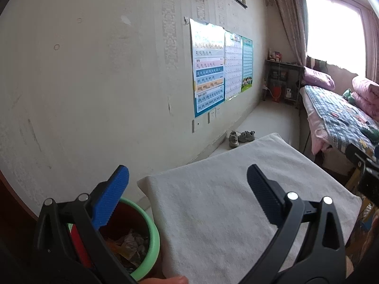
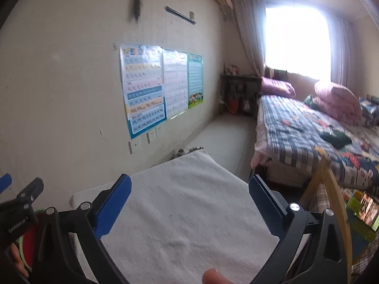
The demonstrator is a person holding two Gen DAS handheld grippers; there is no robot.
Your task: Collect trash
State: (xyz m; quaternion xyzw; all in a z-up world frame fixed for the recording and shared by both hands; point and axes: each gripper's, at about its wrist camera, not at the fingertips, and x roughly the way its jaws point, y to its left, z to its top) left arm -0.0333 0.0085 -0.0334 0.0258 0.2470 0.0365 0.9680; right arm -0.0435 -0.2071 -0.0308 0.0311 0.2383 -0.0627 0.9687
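Sitting at seven o'clock under the left gripper [image 1: 187,179], the green bin [image 1: 151,236] holds crumpled trash [image 1: 132,241]. Both grippers, left and right gripper [image 2: 189,187], gape wide, holding nothing.

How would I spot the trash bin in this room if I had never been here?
Find the table covered in white cloth beside the long wall with the posters. At the table's near left corner, against that wall, stands the bin: round, dark red with a mint-green rim, crumpled wrappers inside.

Both wrist views look closely across the white cloth [image 1: 236,201] toward the postered wall [image 2: 71,82].
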